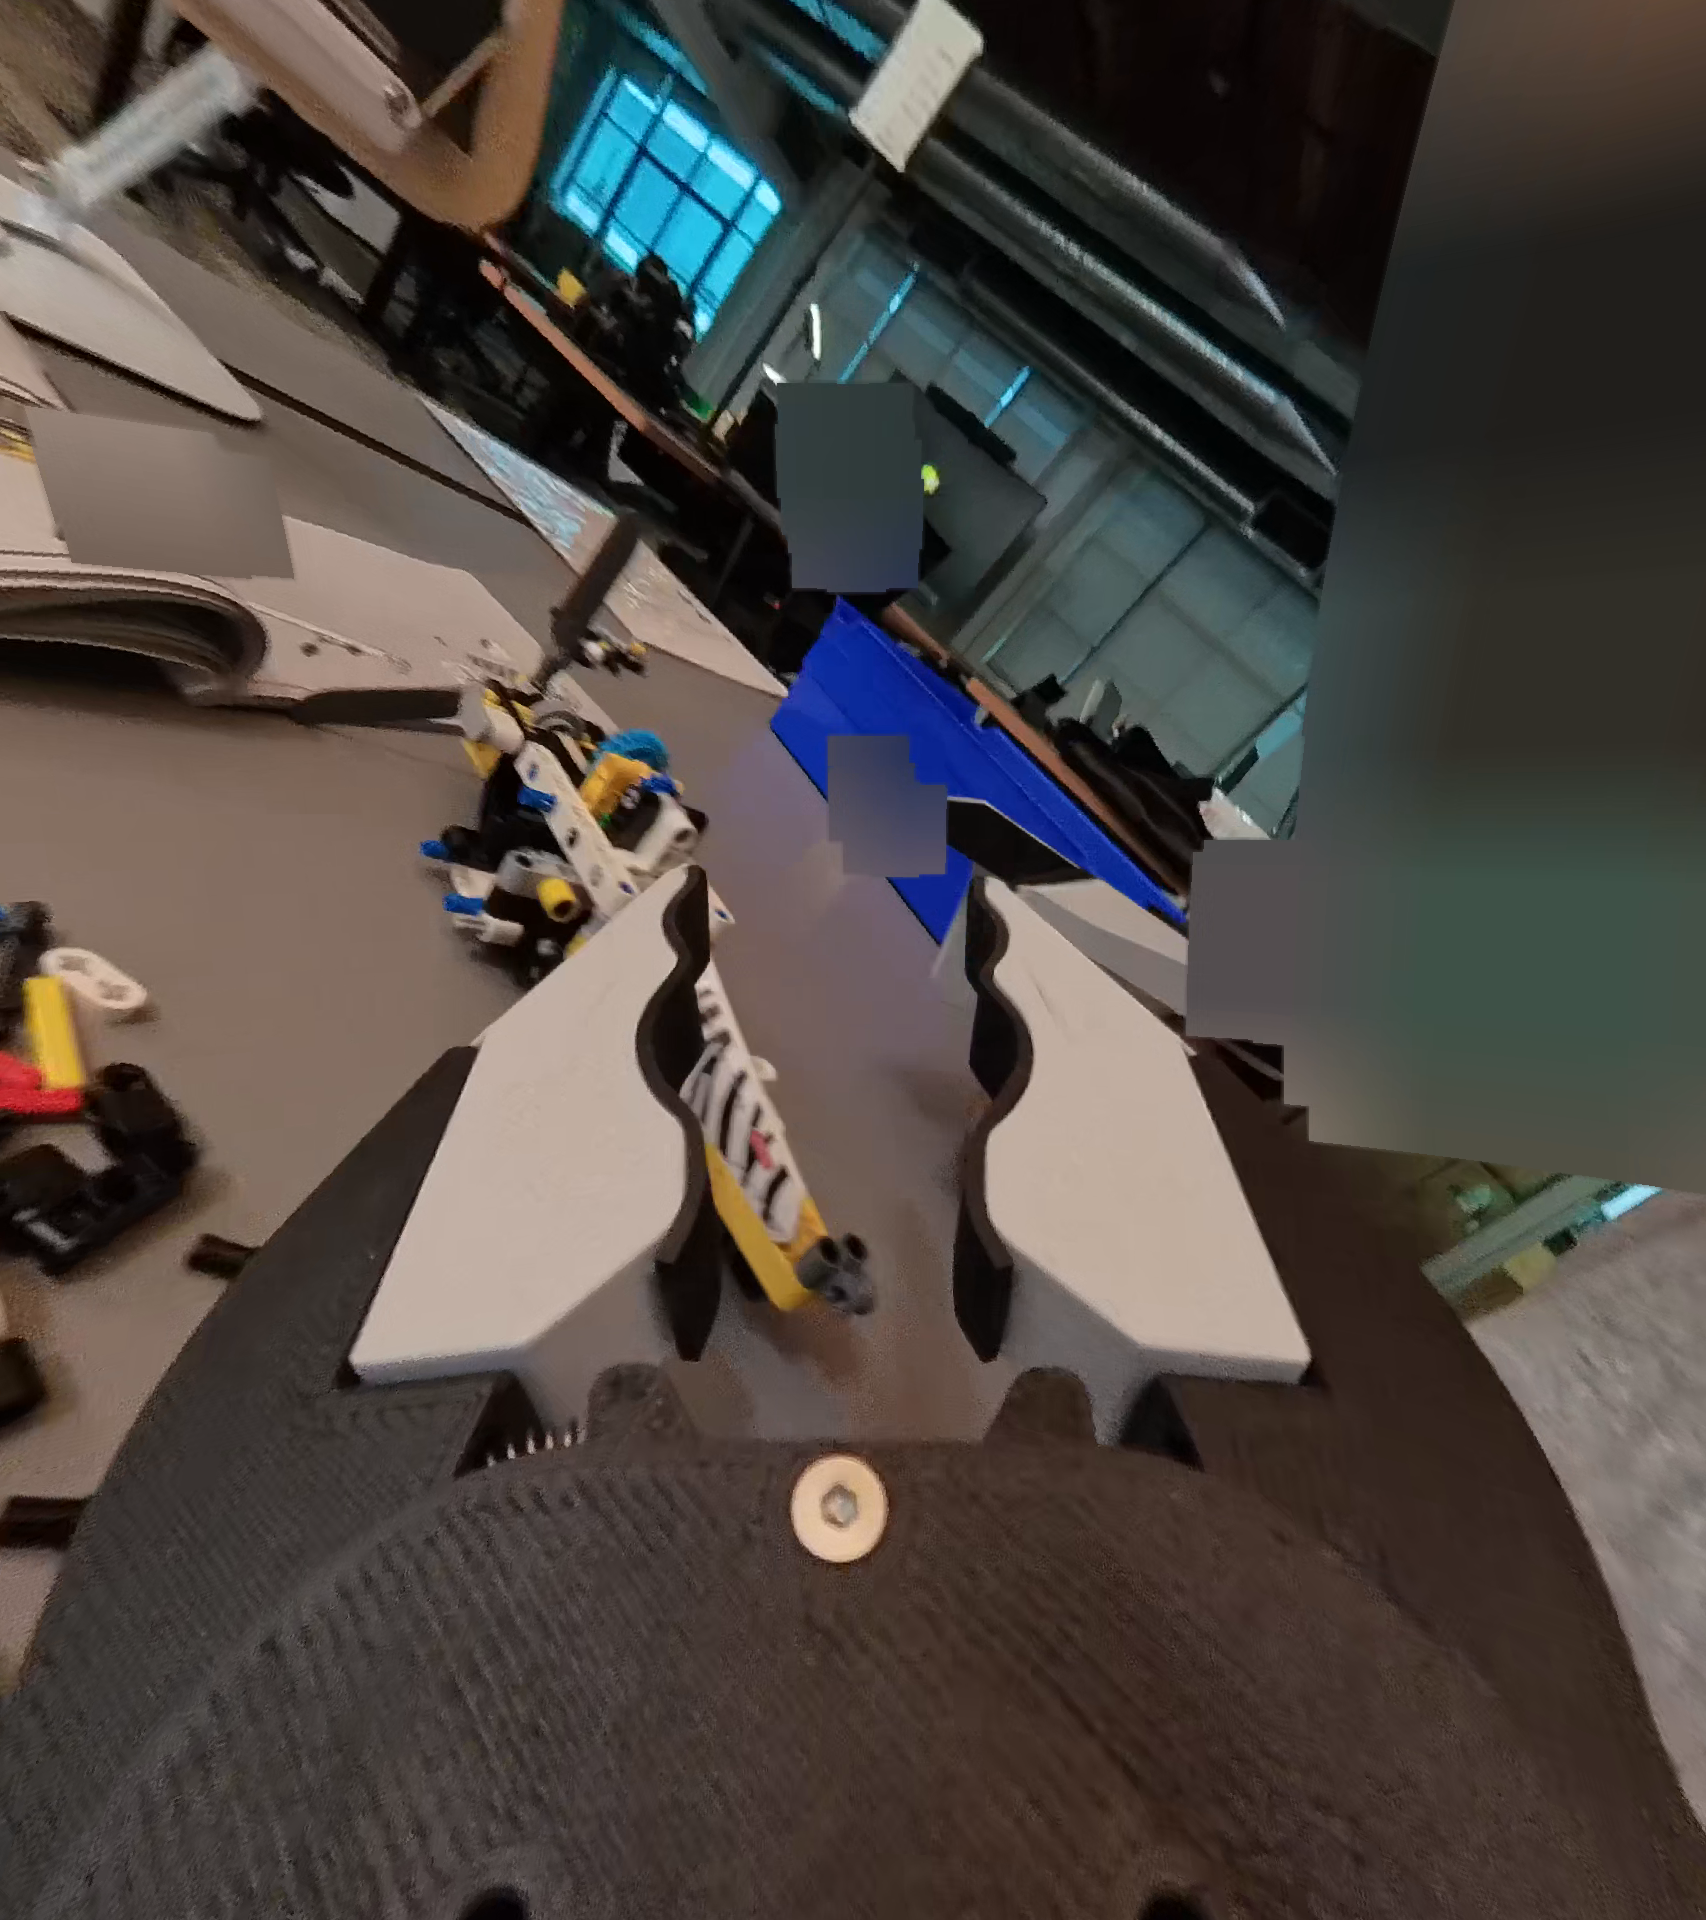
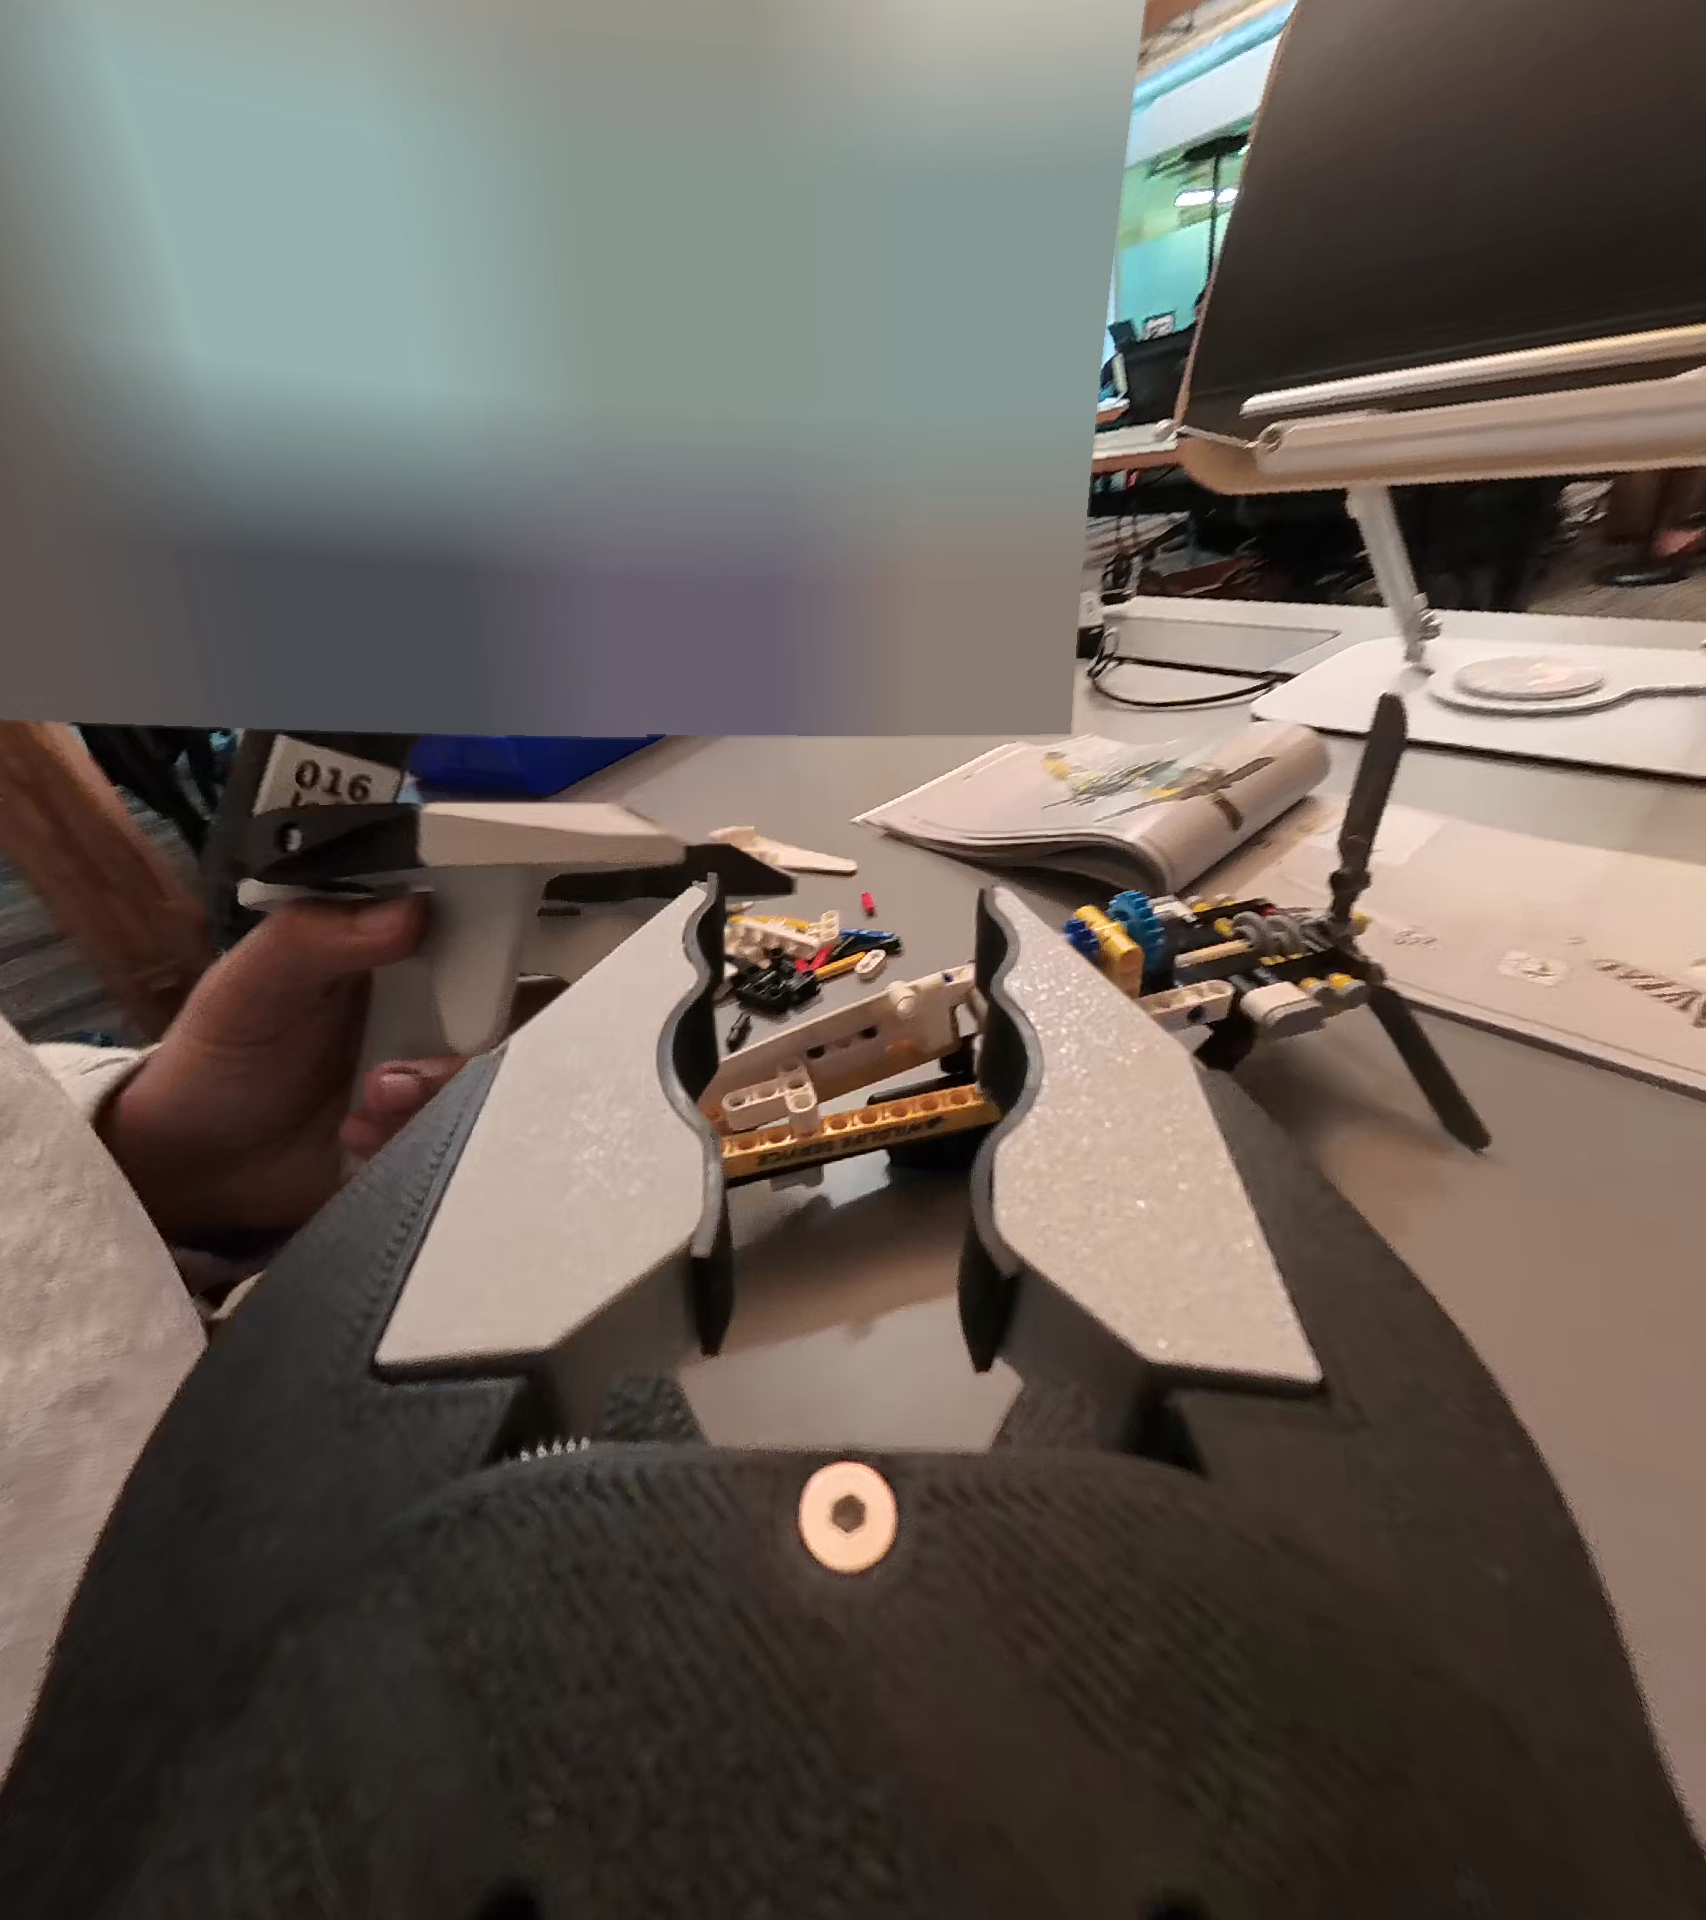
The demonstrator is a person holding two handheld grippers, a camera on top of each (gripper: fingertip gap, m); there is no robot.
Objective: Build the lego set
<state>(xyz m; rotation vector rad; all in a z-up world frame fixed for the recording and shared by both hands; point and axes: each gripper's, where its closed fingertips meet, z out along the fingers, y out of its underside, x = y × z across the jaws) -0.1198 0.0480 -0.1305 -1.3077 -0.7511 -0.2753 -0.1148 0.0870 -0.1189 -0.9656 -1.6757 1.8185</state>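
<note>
My left gripper is open and empty, low over the grey table. A yellow beam with a striped panel lies on the table between its fingers, close to the left one. My right gripper is open. The same piece, a white and yellow sub-assembly, lies on the table just beyond and between its fingers. The part-built model with a black propeller stands farther off. The left gripper, held by a hand, shows at the left of the right wrist view.
Loose bricks lie scattered on the table. An open instruction booklet lies behind the model. A laptop on a white stand is at the back right. A blue bin sits at the table's far edge.
</note>
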